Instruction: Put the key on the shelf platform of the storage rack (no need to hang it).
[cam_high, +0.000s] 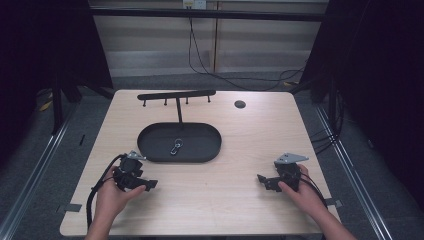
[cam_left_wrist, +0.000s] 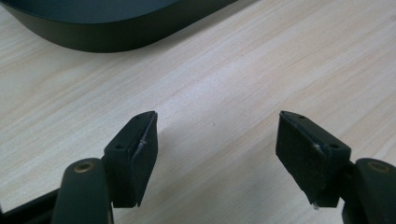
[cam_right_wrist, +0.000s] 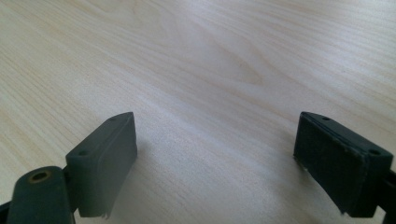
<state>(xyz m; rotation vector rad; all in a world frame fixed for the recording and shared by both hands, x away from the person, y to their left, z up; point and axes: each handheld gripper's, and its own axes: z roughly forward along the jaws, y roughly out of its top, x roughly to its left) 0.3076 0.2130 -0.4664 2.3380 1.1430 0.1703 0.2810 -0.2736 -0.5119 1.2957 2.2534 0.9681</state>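
A black oval tray (cam_high: 150, 142) lies in the middle of the pale wooden table, with a small metal clasp (cam_high: 176, 147) in it. From the tray's back rises a thin black stand (cam_high: 176, 95) with a crossbar and several short pegs. My left gripper (cam_high: 149, 184) rests low over the table, in front of the tray's left end, jaws open with bare wood between them. In the left gripper view (cam_left_wrist: 215, 140) the tray's wall (cam_left_wrist: 107, 35) lies just ahead. My right gripper (cam_high: 262, 179) sits at the front right, open over bare wood (cam_right_wrist: 215, 154).
A round black grommet (cam_high: 240, 104) sits in the table near its back edge. Cables trail on the floor behind the table. Dark curtains hang on both sides. Metal rails run along the floor to the left and right of the table.
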